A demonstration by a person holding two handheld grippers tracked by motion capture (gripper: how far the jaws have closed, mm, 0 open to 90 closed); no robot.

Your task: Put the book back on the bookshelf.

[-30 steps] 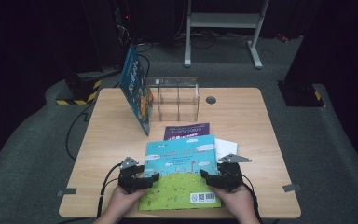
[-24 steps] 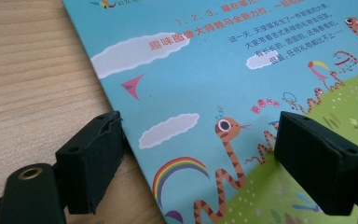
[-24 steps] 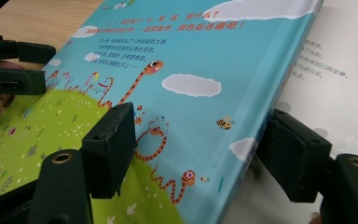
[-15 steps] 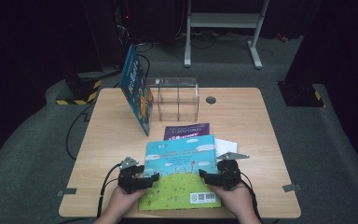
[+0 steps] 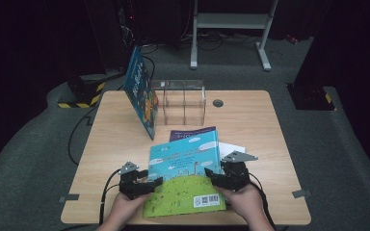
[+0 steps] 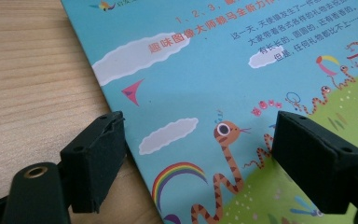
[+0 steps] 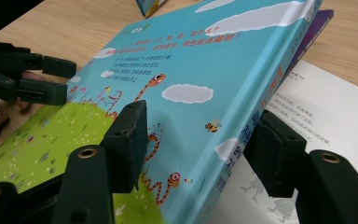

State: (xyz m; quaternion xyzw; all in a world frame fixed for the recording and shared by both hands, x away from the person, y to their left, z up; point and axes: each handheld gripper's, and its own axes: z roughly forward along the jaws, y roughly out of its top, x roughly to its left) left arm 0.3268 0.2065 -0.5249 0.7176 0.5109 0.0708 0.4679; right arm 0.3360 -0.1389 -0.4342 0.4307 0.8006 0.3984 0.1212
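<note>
A picture book (image 5: pixel 185 173) with a blue sky and green grass cover lies at the table's front, on top of a purple book (image 5: pixel 192 134) and a white sheet (image 5: pixel 232 148). My right gripper (image 5: pixel 211 175) straddles its right edge. In the right gripper view the jaws (image 7: pixel 200 140) have just been closing, one pad on the cover (image 7: pixel 191 60) and the other under the spine, and that edge is tilted up off the sheet (image 7: pixel 335 116). My left gripper (image 5: pixel 156 182) sits at the book's left edge, jaws (image 6: pixel 198 154) wide apart over the cover (image 6: pixel 223 70), not pressing.
A clear acrylic rack (image 5: pixel 183 101) stands at the back of the wooden table (image 5: pixel 250 120). A blue book (image 5: pixel 142 94) leans upright against the rack's left side. A round cable hole (image 5: pixel 217 102) lies right of the rack. The person's hands hold both grippers at the front edge.
My right gripper has closed in on the book's right edge and risen slightly, tipping that edge up. The left gripper has stayed put.
</note>
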